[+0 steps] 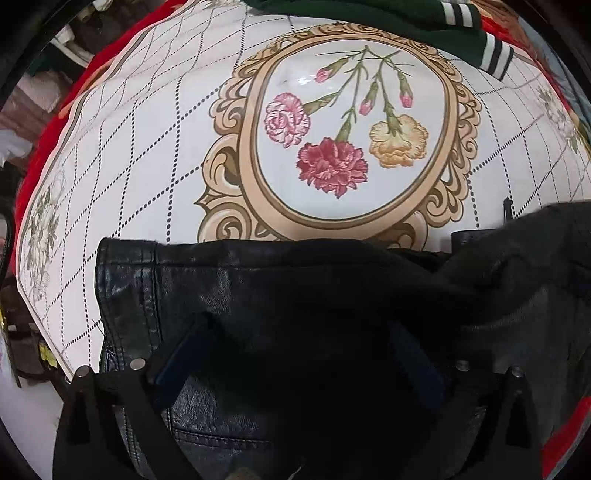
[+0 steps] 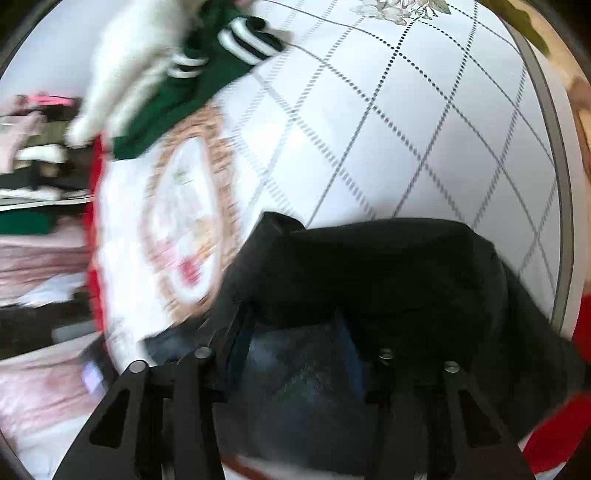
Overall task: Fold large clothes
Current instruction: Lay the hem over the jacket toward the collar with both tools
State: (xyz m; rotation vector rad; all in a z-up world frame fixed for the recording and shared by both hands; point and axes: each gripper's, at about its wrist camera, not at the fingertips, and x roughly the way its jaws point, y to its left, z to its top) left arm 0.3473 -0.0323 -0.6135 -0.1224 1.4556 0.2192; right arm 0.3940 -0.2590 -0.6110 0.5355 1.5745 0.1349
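A black leather jacket point(image 1: 229, 288) lies at the near edge of a table point(image 1: 155, 155) under a white quilted-pattern cloth with a flower medallion. My left gripper point(image 1: 295, 354) is low over it; its blue-padded fingers point(image 1: 173, 365) are spread apart, with dark fabric bunched between and over them. In the blurred right wrist view the jacket point(image 2: 388, 266) forms a raised fold in front of my right gripper point(image 2: 295, 343), whose fingers point(image 2: 240, 339) stand apart around dark cloth. Whether either holds cloth I cannot tell.
A green garment with white-striped cuffs point(image 1: 461, 26) lies at the table's far edge; it also shows in the right wrist view point(image 2: 207, 81), beside a white garment point(image 2: 129, 62). A red cloth point(image 1: 40, 140) hangs under the tablecloth. Piles of clothes point(image 2: 37, 251) lie beyond the table.
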